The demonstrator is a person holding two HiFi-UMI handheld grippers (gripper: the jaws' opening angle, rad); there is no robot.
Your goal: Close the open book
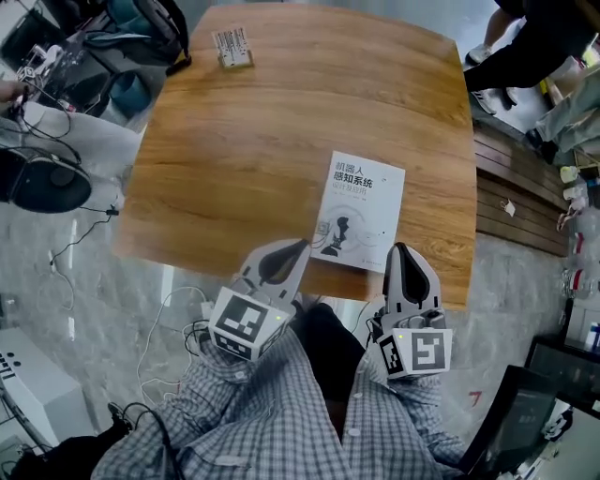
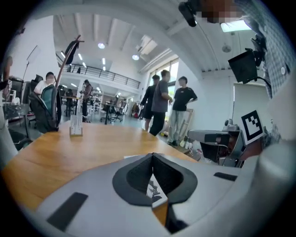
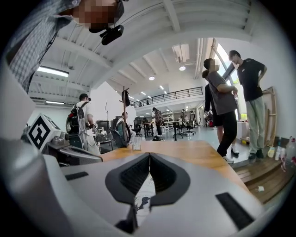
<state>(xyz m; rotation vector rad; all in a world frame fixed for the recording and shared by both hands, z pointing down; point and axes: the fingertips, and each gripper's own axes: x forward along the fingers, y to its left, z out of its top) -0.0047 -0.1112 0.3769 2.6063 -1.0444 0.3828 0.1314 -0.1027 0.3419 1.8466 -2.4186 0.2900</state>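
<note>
Just beyond the left claw (image 1: 302, 246) and right claw (image 1: 401, 249) lies the book (image 1: 361, 211).

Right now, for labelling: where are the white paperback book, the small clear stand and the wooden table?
White paperback book (image 1: 364, 208), head view, cover centre.
Small clear stand (image 1: 232, 48), head view, its top.
Wooden table (image 1: 281, 122), head view, bare top.

1. A wooden table (image 1: 262, 150) with rounded corners is seen on a grey marbled floor (image 1: 84, 272).
2. A small clear stand (image 1: 232, 47) is set upright near the table's far edge.
3. A dark backpack (image 1: 150, 28) is noted past the far left corner.
4. Cables (image 1: 173, 314) are strewn on the floor by the near left edge.
5. A slatted wooden platform (image 1: 511, 192) is laid to the table's right.
6. Three standing people (image 2: 162, 104) are seen beyond the table.
</note>
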